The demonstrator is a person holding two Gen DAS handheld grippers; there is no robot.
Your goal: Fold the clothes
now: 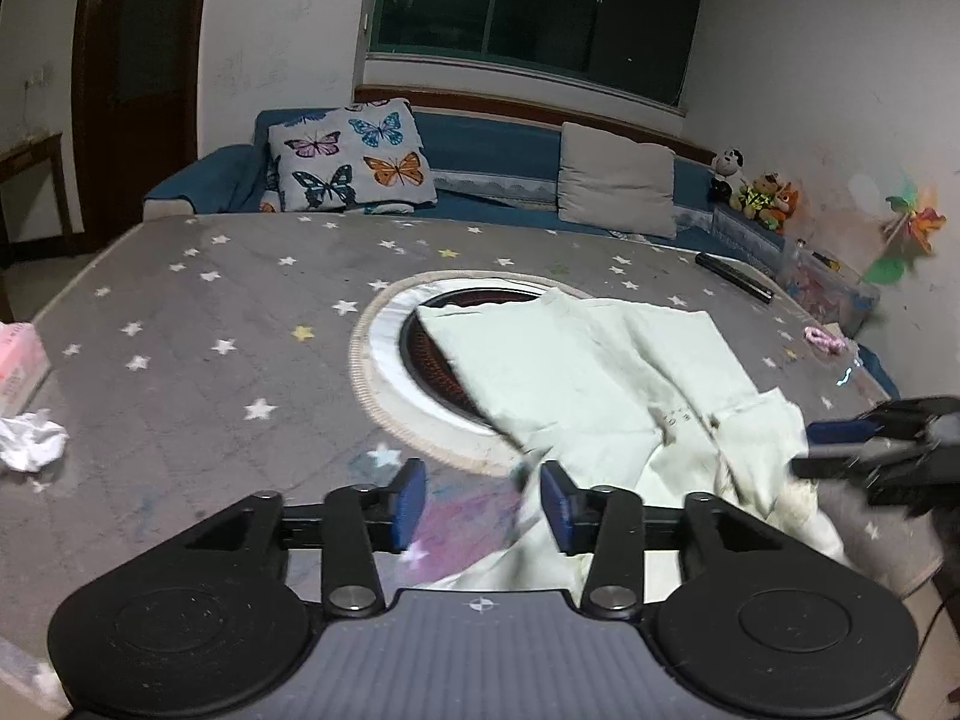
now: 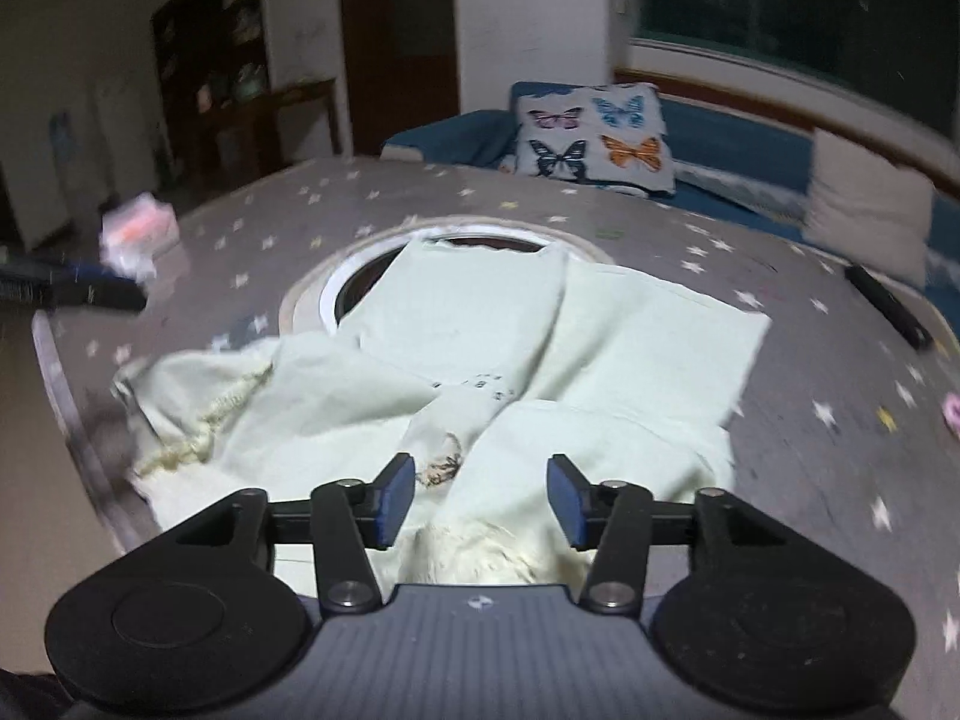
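Nearest: my left tongs [image 1: 483,501] are standing spread, blue pads apart, pinching nothing; a fold of the pale green garment [image 1: 600,384] is lying just under the right-hand pad.

Beside them: my right tongs [image 2: 480,501] are likewise standing spread over the garment's near hem, pads not pressing on the cloth.

Next out: the garment is lying crumpled on the grey star-patterned table cover [image 1: 198,324], its far end draping across the round white-rimmed opening [image 1: 384,336] in the middle.

To the left edge: a crumpled white tissue [image 1: 30,441] and a pink packet [image 1: 18,360] are resting.

Farther right: a black remote [image 1: 735,277] is lying near the table's far edge.

Farthest: a butterfly cushion [image 1: 351,159] and a plain beige cushion [image 1: 618,180] are leaning on the blue sofa [image 1: 486,150].
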